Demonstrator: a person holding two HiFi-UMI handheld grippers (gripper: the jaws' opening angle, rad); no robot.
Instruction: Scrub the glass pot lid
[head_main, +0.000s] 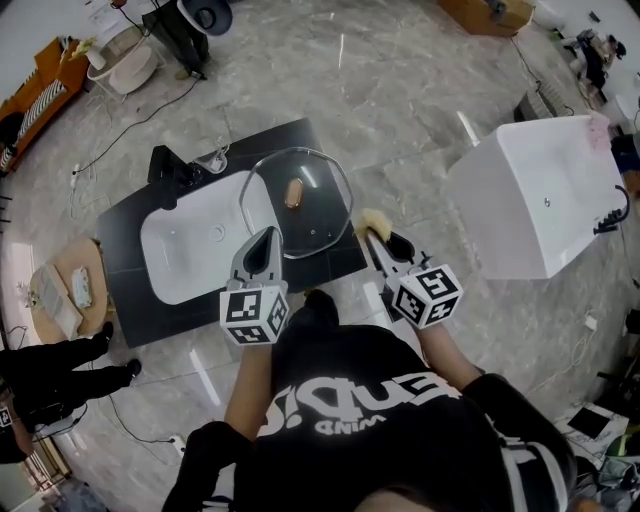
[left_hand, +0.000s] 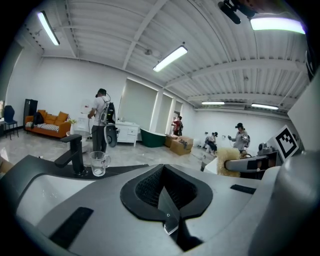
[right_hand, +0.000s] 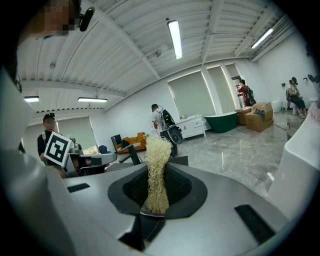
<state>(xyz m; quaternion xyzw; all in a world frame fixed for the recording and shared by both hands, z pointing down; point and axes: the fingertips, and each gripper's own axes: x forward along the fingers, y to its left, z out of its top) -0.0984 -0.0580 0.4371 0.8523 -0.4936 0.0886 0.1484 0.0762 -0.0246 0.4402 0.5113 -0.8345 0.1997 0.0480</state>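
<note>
The glass pot lid (head_main: 318, 222) with a wooden knob (head_main: 293, 192) lies on the black counter (head_main: 130, 300), overlapping the right edge of the white sink (head_main: 190, 250). My left gripper (head_main: 266, 238) (left_hand: 167, 212) hovers at the lid's near rim, its jaws shut with nothing between them. My right gripper (head_main: 374, 238) (right_hand: 151, 202) is shut on a yellow fibrous scrubber (head_main: 371, 222) (right_hand: 157, 170), held just off the lid's right edge. The left gripper view also shows the scrubber (left_hand: 228, 161). The lid is hidden in both gripper views.
A black faucet (head_main: 175, 175) (left_hand: 74, 152) and a glass cup (head_main: 213, 160) (left_hand: 98, 163) stand behind the sink. A white bathtub (head_main: 540, 200) sits to the right, a round wooden stand (head_main: 65, 285) to the left. People stand around the room.
</note>
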